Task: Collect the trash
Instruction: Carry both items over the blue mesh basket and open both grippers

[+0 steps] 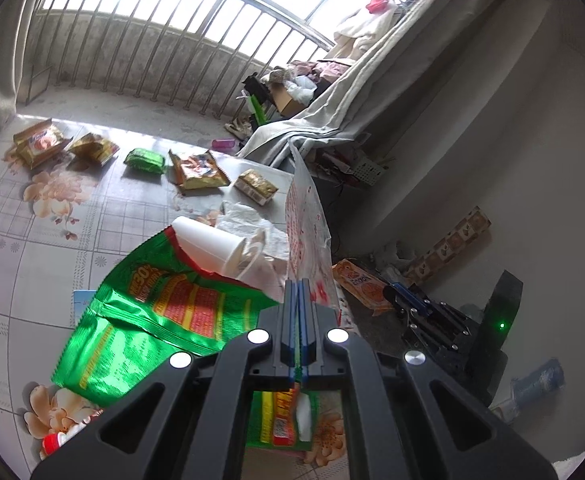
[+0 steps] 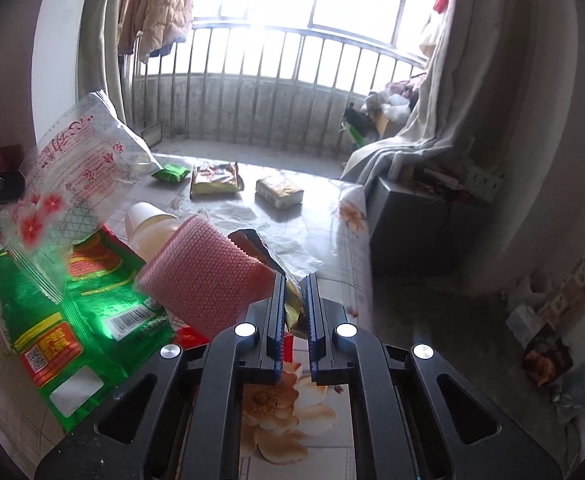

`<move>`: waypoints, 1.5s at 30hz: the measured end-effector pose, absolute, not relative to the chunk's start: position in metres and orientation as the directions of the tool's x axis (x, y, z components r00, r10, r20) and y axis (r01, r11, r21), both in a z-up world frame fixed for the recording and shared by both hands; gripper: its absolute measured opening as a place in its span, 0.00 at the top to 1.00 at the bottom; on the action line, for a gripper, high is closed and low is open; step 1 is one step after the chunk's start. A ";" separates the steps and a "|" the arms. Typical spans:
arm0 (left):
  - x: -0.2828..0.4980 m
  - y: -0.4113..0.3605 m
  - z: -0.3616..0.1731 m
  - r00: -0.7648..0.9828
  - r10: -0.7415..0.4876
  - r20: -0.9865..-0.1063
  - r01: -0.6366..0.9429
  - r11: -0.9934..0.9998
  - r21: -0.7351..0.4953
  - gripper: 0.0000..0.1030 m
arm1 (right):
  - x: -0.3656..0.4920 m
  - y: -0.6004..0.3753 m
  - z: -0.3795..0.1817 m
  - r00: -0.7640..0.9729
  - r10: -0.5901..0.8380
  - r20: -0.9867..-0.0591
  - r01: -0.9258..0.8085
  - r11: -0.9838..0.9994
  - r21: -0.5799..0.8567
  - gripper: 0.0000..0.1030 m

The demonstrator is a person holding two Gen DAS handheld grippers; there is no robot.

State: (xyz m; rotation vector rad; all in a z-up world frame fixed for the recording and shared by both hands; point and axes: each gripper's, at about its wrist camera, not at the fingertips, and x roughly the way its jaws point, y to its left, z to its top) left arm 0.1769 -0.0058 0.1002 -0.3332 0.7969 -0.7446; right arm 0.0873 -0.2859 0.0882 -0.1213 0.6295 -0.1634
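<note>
left gripper [image 1: 298,312] is clamped on the rim of a clear plastic bag with red print [image 1: 306,216], holding it upright, apparently so its mouth stays open as the trash sack. right gripper [image 2: 295,308] pinches a gold foil wrapper [image 2: 292,304], with a pink mesh sleeve [image 2: 208,272] lying against it. on the floral tablecloth [image 1: 32,240] a green snack bag [image 1: 152,320], white paper cup [image 1: 212,248] and further wrappers [image 1: 200,172] await collection.
</note>
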 end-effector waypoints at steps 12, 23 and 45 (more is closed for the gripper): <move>0.147 -0.030 0.106 0.508 -0.661 -0.552 0.494 0.749 -0.442 0.99 | 0.061 -0.315 0.108 0.821 -0.213 -0.529 0.217 0.974 -0.056 0.94; 0.145 -0.030 0.103 0.500 -0.668 -0.551 0.493 0.743 -0.453 0.99 | 0.053 -0.304 0.114 0.847 -0.193 -0.495 0.208 0.978 -0.027 0.94; 0.050 -0.341 0.014 -0.011 -0.645 -0.764 0.778 0.474 -0.412 0.99 | -0.128 -0.475 0.014 0.537 -0.503 -0.677 0.709 0.704 0.039 0.94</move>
